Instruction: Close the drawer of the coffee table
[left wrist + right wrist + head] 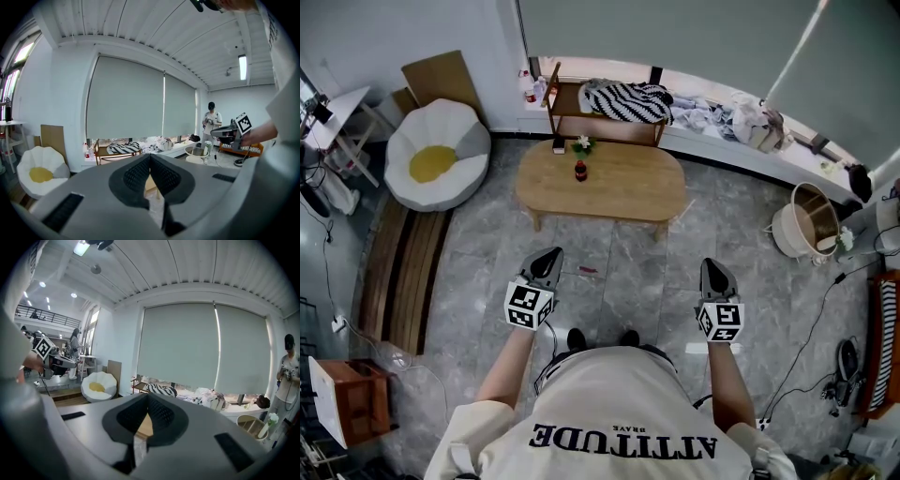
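Marble floor [628, 272] carries the coffee table [628, 183]; left hand-held gripper [550, 255] and right hand-held gripper [713, 267] are pressed together.

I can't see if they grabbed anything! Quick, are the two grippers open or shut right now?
Left gripper: shut, holding nothing.
Right gripper: shut, holding nothing.

Grey marbled floor tiles [750, 253] meet white walls [61, 93] and drawn grey roller blinds [126, 98], with a white egg-shaped chair [436, 155] in the corner and a lit ceiling tube [242, 67] overhead.
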`<state>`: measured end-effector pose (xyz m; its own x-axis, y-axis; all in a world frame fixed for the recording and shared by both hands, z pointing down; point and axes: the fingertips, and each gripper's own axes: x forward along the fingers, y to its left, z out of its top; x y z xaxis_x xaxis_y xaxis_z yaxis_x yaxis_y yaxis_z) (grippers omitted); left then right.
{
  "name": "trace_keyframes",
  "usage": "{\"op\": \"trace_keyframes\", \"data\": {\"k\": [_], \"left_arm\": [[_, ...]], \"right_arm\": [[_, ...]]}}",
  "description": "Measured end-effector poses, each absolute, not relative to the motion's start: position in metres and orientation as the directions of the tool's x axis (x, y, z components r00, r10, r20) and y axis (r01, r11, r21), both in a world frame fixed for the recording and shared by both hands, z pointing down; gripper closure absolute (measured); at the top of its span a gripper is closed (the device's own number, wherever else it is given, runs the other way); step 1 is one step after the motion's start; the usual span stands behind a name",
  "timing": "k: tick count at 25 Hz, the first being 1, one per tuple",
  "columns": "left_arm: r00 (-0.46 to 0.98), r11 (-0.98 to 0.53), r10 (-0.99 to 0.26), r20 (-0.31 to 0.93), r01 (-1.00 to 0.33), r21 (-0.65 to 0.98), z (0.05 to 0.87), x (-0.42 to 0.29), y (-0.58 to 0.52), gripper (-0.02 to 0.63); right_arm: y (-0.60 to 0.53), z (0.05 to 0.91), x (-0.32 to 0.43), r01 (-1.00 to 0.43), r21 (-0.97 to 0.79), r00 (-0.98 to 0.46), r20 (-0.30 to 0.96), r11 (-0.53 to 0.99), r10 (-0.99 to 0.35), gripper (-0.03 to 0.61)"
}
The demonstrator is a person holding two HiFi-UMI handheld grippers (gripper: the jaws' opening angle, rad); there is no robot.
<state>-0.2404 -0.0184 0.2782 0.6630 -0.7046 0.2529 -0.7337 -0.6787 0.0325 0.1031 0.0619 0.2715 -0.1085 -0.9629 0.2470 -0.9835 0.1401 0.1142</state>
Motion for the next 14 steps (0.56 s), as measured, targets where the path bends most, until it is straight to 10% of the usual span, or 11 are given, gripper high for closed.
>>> {"op": "trace_keyframes", "data": {"k": [14], "left_arm": [[0.653, -0.668, -0.714, 0.253, -0.743, 0.035, 0.2813, -0.2376, -0.0159, 0.594]], "right_arm": [[0.0631, 0.2734, 0.1053, -0.981, 0.111, -0.126, 0.252, 0.158, -0.959, 0.560]]}}
